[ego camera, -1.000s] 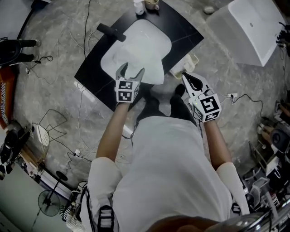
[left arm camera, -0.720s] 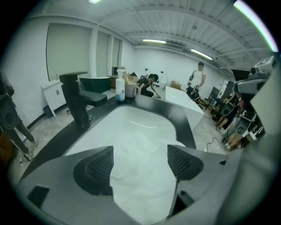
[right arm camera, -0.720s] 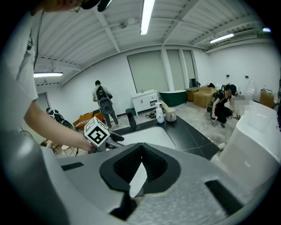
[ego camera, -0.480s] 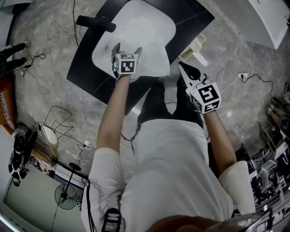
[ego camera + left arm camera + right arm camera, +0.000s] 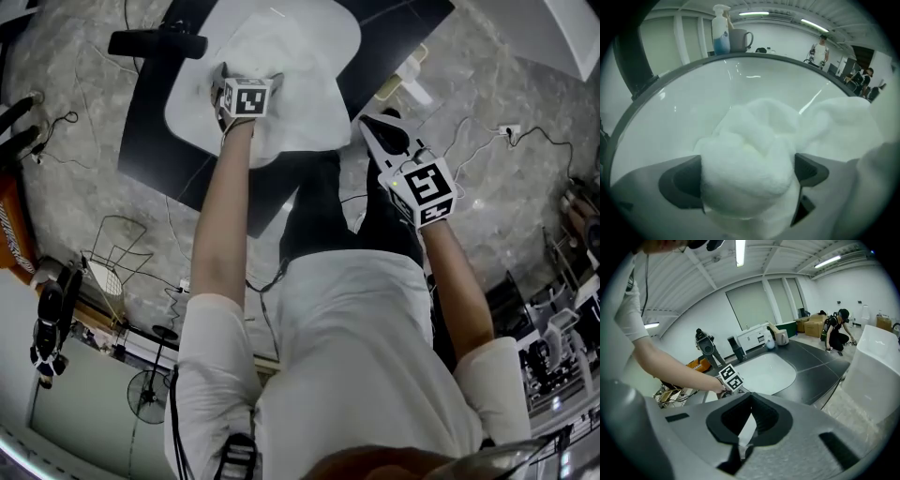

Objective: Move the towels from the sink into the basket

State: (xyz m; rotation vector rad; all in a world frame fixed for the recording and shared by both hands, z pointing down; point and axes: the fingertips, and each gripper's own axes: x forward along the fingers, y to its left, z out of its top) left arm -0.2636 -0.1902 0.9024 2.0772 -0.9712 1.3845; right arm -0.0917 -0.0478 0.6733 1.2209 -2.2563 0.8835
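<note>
**A:** Which step?

**B:** The pick-up, early on. You have the left gripper [image 5: 746,174] down in the sink [image 5: 314,37]. Its jaws have just been opening and now stand wide, with a bunched fold of towel [image 5: 754,140] between the pads. You aren't squeezing it yet, so nothing is held.

**A:** Next move?

**B:** Close on that fold, I'd say, then lift clear of the rim. Bite deep, because pile that fluffy compresses a lot and a shallow pinch may slip. The trailing cloth will likely drag.

**A:** And the right side?

**B:** Your right gripper [image 5: 373,126] hangs just off the counter's near edge. Its jaws are together and empty, well apart from the towel.

**A:** Materials, left to right.

**B:**
- The wire basket [image 5: 105,262] sits on the floor at far left, made of thin rod with open sides. It's probably the target, but I'm not sure.
- The faucet [image 5: 155,43] is matte black and stands at the sink's left rim.
- The counter [image 5: 150,141] is black and flat with pale seam lines.
- The sink is glossy white, a shallow rounded square, and its smooth walls catch the ceiling lights.
- The towel is white, thick-piled and lumpy. It is heaped in the near part of the basin and spills over the near rim. I can't tell whether it's one towel or several.
- At far right is a white bin [image 5: 876,371] with smooth sides, which is another possible drop spot.
</note>
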